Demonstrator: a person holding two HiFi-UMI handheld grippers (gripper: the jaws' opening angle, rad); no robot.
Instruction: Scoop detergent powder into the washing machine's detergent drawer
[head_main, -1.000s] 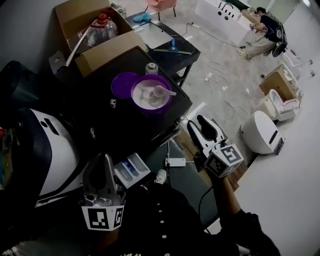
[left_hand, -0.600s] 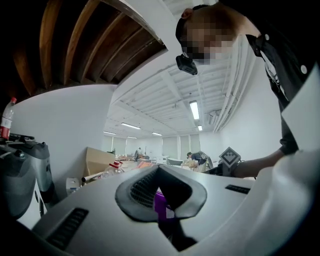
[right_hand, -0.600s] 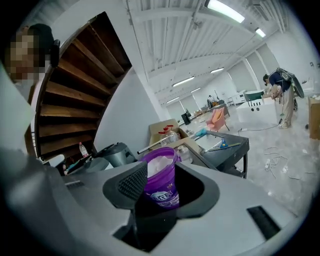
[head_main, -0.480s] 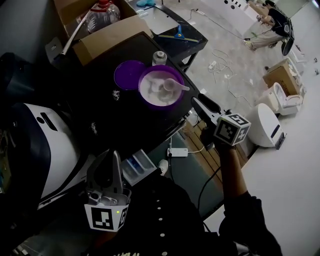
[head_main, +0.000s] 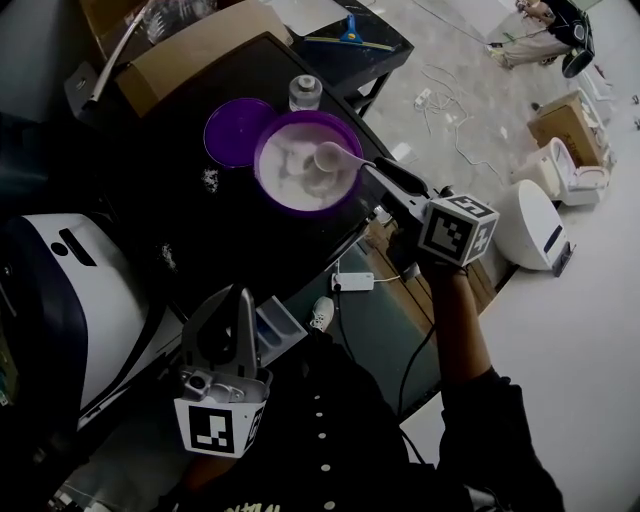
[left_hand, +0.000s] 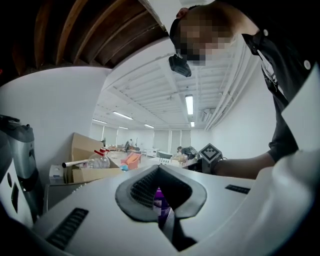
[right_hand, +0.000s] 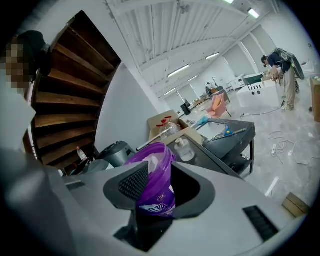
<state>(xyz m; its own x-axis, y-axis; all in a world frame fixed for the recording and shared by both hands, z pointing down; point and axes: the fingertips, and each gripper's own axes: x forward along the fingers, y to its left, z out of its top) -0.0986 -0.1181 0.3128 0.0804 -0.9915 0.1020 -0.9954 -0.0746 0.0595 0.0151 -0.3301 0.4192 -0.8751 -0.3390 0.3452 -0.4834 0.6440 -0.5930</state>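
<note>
The white scoop (head_main: 328, 156) lies in the purple powder tub (head_main: 300, 212) near the tabletop's (head_main: 200, 240) right edge. It looks light and stiff, and its handle seems the best place to pinch. The right tool (head_main: 378, 178) is just beside it, jaws apart, just closing, empty. The left tool (head_main: 228, 318) is spread.

A purple tub (head_main: 275, 195) of white powder stood on the dark table (head_main: 200, 235), a white scoop (head_main: 328, 155) lying in it and a purple lid (head_main: 237, 130) just left of it. The right gripper (head_main: 380, 173) reached the tub's right rim, by the scoop's handle — jaws just closing, nothing visibly pinched. Well below the tub, the left gripper (head_main: 232, 305) hovered beside the open detergent drawer (head_main: 282, 328).
</note>
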